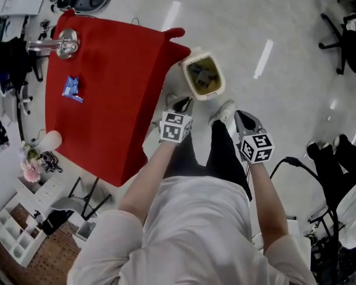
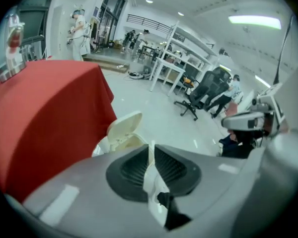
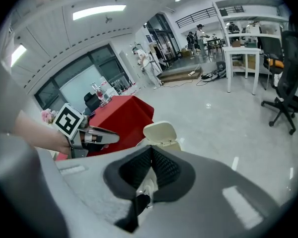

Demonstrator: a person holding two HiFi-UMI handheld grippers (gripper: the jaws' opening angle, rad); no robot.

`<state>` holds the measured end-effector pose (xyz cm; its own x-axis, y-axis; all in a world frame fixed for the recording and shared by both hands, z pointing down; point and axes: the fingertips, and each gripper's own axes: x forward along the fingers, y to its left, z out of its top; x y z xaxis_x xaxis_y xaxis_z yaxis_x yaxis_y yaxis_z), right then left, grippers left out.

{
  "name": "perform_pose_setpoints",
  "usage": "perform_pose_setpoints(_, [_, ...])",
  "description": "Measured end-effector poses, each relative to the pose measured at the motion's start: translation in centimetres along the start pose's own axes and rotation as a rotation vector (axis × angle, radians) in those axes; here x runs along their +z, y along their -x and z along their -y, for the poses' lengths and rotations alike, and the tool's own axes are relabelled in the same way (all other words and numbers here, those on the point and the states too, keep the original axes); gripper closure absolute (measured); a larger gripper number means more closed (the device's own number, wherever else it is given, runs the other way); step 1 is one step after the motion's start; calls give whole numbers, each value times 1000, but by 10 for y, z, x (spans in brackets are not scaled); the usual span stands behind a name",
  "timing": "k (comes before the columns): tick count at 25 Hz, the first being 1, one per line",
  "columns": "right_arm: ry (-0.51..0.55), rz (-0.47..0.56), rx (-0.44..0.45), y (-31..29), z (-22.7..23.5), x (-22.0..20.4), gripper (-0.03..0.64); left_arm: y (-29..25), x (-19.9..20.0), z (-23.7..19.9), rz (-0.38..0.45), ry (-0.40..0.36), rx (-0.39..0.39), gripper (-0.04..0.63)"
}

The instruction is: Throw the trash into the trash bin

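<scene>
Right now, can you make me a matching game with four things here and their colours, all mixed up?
Things:
1. bin
2. packet
3. flowers
4. tablecloth

Colours:
A. pink
B. red
C. cream
D. blue

Right pairs: 1-C, 2-D, 3-A, 4-B.
</scene>
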<state>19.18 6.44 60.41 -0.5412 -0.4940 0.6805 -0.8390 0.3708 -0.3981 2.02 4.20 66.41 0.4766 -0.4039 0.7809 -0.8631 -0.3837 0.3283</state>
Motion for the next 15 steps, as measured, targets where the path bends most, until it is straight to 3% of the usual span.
perform_pose_setpoints(7, [59,13,-10,25,-12,21,617,55,7,7,-21,-72,-14,588])
perform_pose_setpoints(15, [81,34,7,56,-34,41,617,112,28,14,-3,-74,-34,589])
